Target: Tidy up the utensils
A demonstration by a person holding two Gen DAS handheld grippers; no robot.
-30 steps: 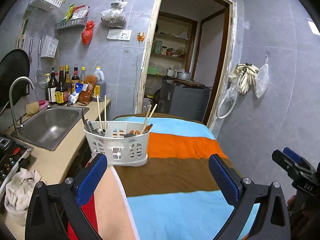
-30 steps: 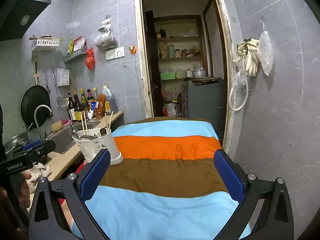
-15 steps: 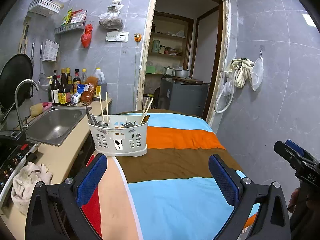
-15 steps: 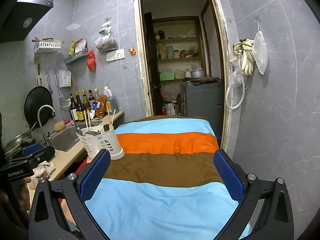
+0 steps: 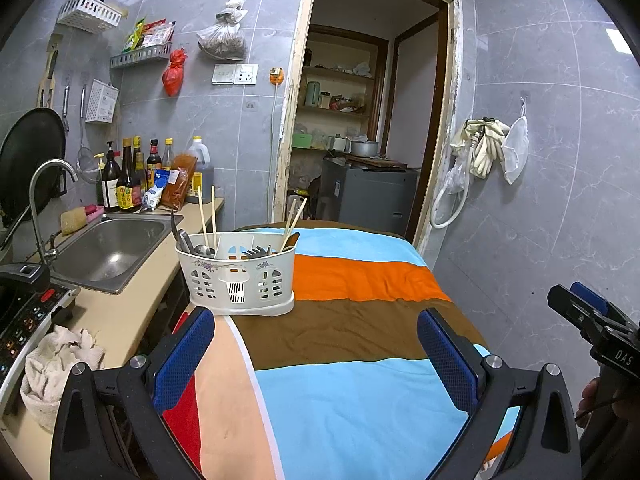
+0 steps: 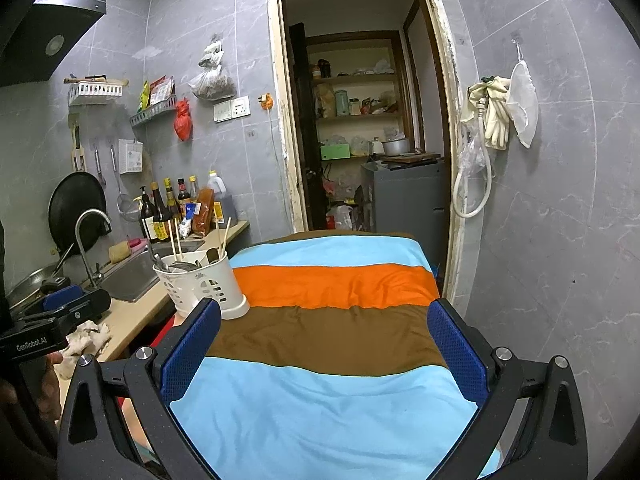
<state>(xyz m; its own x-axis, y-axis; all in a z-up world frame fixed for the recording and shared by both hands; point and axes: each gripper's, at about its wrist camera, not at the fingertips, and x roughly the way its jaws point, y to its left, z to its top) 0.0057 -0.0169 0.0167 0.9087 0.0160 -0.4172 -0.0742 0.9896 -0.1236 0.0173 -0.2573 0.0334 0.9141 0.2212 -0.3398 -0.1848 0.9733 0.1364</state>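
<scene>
The utensil basket (image 5: 236,280) is thin white plastic, so it probably handles light and a little flexible, and could tip if pulled by the tall chopsticks (image 5: 207,216). The rim or a side wall looks the safest hold; the metal spoons and forks (image 5: 256,252) would be slippery, best pinched across their handles. The basket is oval with cut-out walls and inner compartments, though which utensil sits in which is hard to tell. It stands on the striped cloth (image 5: 360,280), just beside the counter (image 5: 116,316). The left hand-held gripper (image 5: 316,344) and right hand-held gripper (image 6: 324,344) hang wide apart, holding nothing, short of the basket.
</scene>
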